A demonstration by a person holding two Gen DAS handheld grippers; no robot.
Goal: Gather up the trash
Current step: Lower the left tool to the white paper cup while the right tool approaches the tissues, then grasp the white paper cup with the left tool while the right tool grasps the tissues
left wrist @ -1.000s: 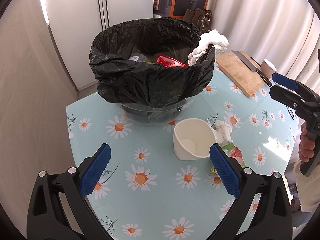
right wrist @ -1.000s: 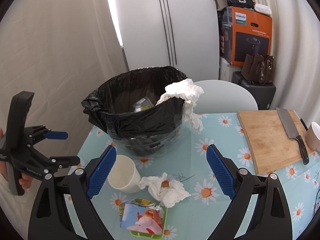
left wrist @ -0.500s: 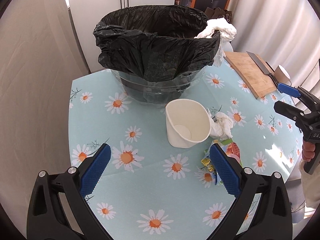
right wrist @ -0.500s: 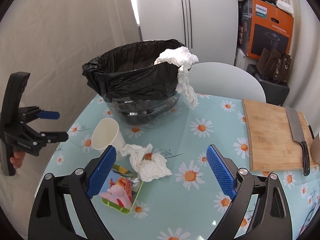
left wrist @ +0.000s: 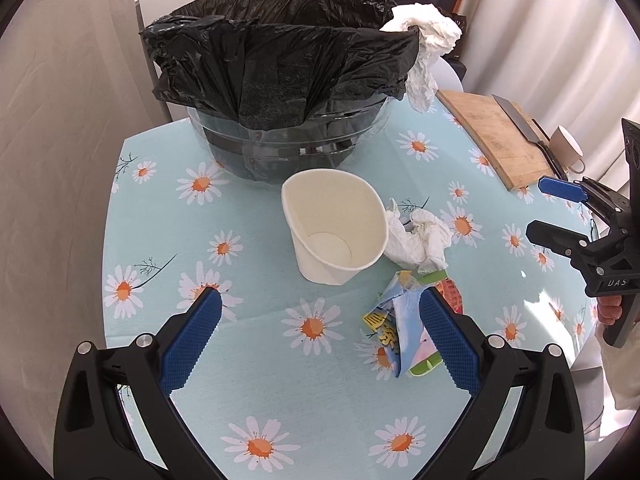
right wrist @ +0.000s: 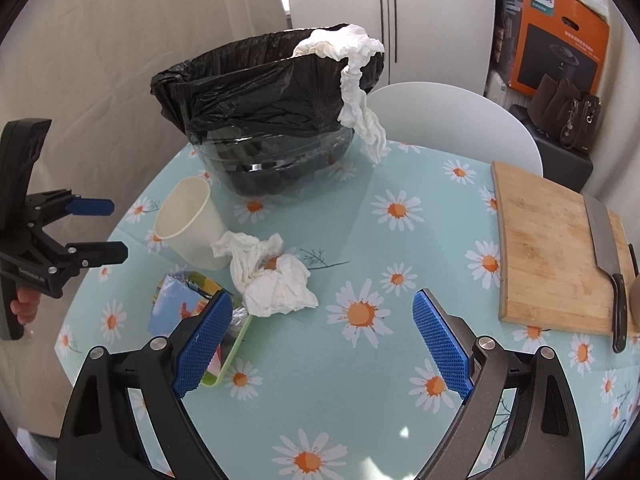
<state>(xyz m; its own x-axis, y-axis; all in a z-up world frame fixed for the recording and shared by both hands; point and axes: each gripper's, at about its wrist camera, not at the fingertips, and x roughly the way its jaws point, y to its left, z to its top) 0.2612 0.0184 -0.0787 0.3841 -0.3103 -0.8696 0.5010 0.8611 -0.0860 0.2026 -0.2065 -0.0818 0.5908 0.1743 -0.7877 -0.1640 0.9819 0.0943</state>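
Note:
A bin lined with a black bag (left wrist: 280, 64) (right wrist: 264, 96) stands at the far side of the daisy-print table (left wrist: 160, 240), a white tissue (left wrist: 424, 36) (right wrist: 352, 64) draped over its rim. In front of it lie a white paper cup (left wrist: 336, 228) (right wrist: 192, 224) on its side, a crumpled tissue (left wrist: 420, 236) (right wrist: 272, 276) and a colourful snack wrapper (left wrist: 400, 320) (right wrist: 180, 304). My left gripper (left wrist: 316, 336) is open and empty, low over the table just short of the cup. My right gripper (right wrist: 324, 336) is open and empty, its left finger over the wrapper, just short of the tissue.
A wooden cutting board (right wrist: 556, 248) (left wrist: 496, 136) with a cleaver (right wrist: 604, 252) lies at the right side of the table, a mug (left wrist: 566, 148) beside it. A white chair back (right wrist: 448, 116) stands behind the table. An orange box (right wrist: 556, 36) and a brown bag (right wrist: 560, 112) sit beyond.
Both grippers have come down and forward toward the table; the cup, tissue and wrapper now sit larger and closer. Both stayed open. The trash has not moved.

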